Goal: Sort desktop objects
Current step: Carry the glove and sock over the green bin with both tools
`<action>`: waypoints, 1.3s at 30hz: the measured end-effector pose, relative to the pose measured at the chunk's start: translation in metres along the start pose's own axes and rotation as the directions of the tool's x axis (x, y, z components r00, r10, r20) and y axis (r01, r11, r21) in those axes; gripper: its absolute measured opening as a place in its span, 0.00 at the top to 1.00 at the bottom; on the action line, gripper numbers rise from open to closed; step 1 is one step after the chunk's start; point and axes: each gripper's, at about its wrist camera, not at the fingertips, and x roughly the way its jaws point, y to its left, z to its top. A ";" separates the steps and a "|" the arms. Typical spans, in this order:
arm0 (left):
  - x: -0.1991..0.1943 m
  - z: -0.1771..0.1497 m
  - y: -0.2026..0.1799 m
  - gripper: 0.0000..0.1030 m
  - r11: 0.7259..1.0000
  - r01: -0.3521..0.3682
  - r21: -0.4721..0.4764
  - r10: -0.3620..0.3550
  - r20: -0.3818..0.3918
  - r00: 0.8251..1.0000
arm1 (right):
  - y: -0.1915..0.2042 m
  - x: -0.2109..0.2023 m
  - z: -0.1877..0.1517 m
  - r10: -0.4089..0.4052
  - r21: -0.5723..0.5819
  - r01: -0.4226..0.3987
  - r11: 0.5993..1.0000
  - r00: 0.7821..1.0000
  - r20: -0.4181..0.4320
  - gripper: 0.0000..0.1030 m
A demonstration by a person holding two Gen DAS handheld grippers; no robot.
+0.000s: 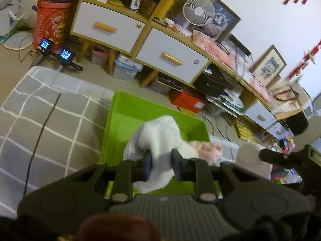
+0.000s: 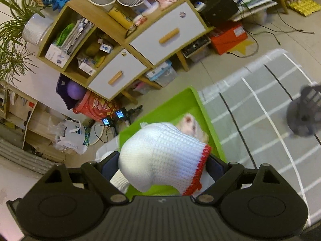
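Left wrist view: left gripper (image 1: pixel 160 165) pinched tight on a white fluffy cloth (image 1: pixel 160 138), held above the green bin (image 1: pixel 128 120) on the grey checked table cover (image 1: pixel 50 120); a pink plush piece (image 1: pixel 208 148) shows just right of the cloth, wooden shelf unit (image 1: pixel 140 38) far behind. Right wrist view: right gripper (image 2: pixel 163 167) stands wide, its pads against both sides of a white knitted glove with red cuff (image 2: pixel 162 156), over the same bin (image 2: pixel 166 108); a dark mesh cup (image 2: pixel 305 114), blurred, on the cover far right.

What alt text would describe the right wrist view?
The right gripper holds a white knitted glove with a red cuff between wide-set jaws, above a green bin on a grey checked cloth.
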 end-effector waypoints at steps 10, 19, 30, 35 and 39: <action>0.018 0.020 -0.001 0.80 0.979 -0.076 0.188 0.086 -0.045 0.995 | 0.014 0.050 0.026 0.030 -0.041 -0.029 0.999 1.000 0.010 0.13; 0.008 0.022 0.001 0.80 0.948 -0.039 0.316 0.077 -0.110 0.991 | 0.027 0.101 0.034 0.044 -0.096 -0.041 0.995 0.999 0.027 0.13; 0.016 0.004 -0.005 0.80 0.905 0.092 0.415 0.011 -0.239 0.971 | 0.042 0.149 0.022 0.124 -0.164 -0.120 0.979 0.992 0.015 0.13; 0.031 -0.010 -0.007 0.79 0.897 0.082 0.435 0.044 -0.272 0.961 | 0.041 0.171 0.014 0.052 -0.189 -0.054 0.980 0.998 -0.018 0.13; 0.035 -0.015 -0.013 0.79 0.891 0.066 0.450 0.062 -0.263 0.963 | 0.037 0.176 0.012 0.048 -0.198 -0.052 0.979 0.999 -0.025 0.13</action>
